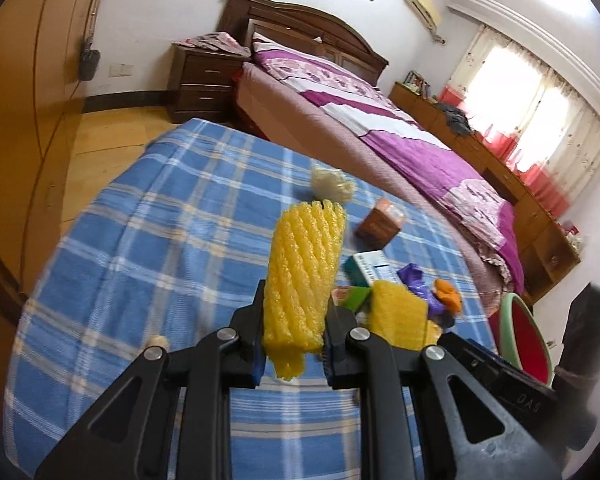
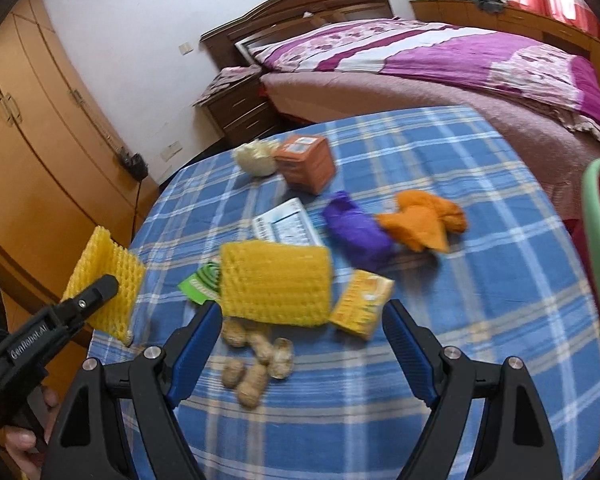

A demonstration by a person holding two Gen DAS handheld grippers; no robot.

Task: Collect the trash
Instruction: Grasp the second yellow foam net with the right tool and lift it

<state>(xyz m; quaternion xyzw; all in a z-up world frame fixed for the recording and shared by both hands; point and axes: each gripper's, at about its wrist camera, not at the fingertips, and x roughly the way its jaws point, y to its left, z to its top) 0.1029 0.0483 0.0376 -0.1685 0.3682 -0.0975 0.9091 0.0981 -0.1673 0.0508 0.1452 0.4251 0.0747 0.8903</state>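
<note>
My left gripper (image 1: 294, 308) is shut on a yellow foam net sleeve (image 1: 306, 268), held above the blue plaid table (image 1: 160, 240); the right wrist view shows that gripper (image 2: 112, 284) and sleeve (image 2: 104, 280) at the table's left edge. My right gripper (image 2: 304, 320) is open above the table, its jaws wide apart and empty. Just beyond it lies a second yellow foam sleeve (image 2: 276, 284), with several peanut shells (image 2: 256, 360) between the fingers' line and a yellow packet (image 2: 362, 310) to the right. A green wrapper (image 2: 200, 284), a white leaflet (image 2: 286, 222), purple (image 2: 356, 228) and orange (image 2: 424, 220) crumpled bags, an orange box (image 2: 306, 162) and a pale wad (image 2: 256, 156) lie farther back.
A green-rimmed red basin (image 2: 598, 248) stands at the table's right edge, also the basin (image 1: 520, 336) in the left wrist view. A bed with a purple cover (image 2: 460, 52) lies beyond the table. Wooden wardrobes (image 2: 32, 140) line the left wall. A hand (image 2: 20, 436) grips the left tool.
</note>
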